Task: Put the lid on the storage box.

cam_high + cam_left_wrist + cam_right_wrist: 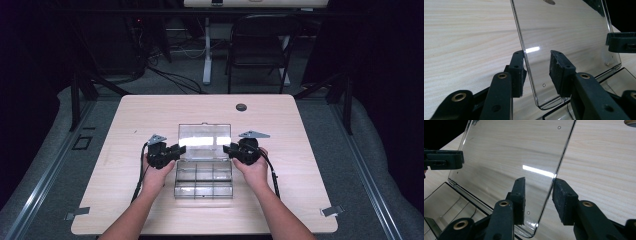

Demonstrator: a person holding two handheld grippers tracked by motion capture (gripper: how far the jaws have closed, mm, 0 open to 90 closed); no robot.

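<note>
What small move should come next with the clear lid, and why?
Probably close both sets of jaws onto the lid's side edges. The lid of the clear box stands raised. The left gripper straddles one edge and the right gripper the other, each with a gap showing beside the plastic, so neither seems to grip it yet. A firm hold would let the lid swing under control.

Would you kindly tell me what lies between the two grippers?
The clear box's raised lid spans between the left gripper and right gripper in the high view.
</note>
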